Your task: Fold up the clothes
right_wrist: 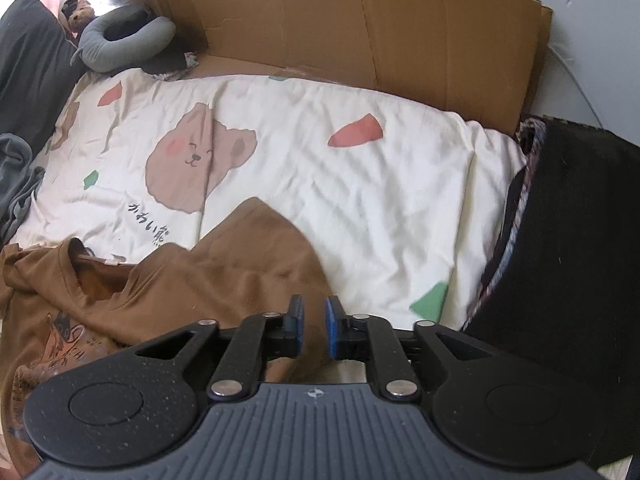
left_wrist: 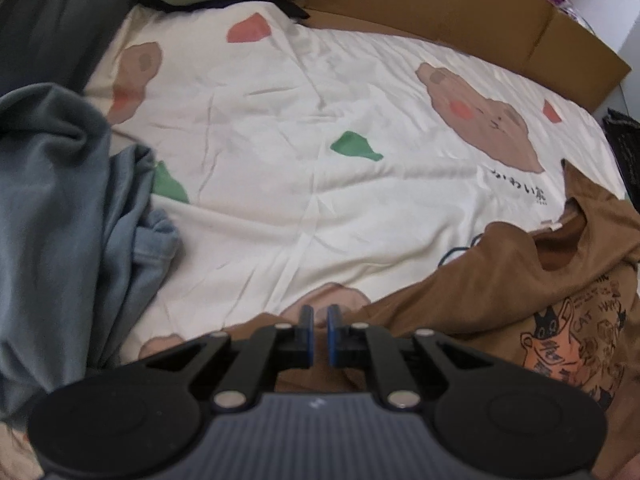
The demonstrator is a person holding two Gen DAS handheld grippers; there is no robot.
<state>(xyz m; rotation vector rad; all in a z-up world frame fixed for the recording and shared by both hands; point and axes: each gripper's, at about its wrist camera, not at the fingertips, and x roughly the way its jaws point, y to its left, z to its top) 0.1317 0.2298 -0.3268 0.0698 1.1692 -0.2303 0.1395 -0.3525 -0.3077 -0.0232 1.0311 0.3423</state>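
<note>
A brown T-shirt [left_wrist: 500, 280] with an orange cat print lies crumpled on the near part of the bed, collar pointing away. My left gripper [left_wrist: 320, 328] sits at the shirt's left edge. Its jaws are nearly together and the brown cloth rises up to them, so it looks shut on the fabric. In the right wrist view the same T-shirt [right_wrist: 240, 272] spreads to the left, and one sleeve is blurred. My right gripper [right_wrist: 315, 324] is shut on brown cloth at the shirt's right side, with fabric filling the narrow gap.
The cream bedsheet [left_wrist: 320, 120] with bear prints covers the bed. A heap of grey-blue clothes [left_wrist: 60, 200] lies on the left. Cardboard [right_wrist: 360, 20] lines the far side. A black textile object [right_wrist: 580, 240] stands at the right edge, and a grey neck pillow [right_wrist: 120, 40] at the far left.
</note>
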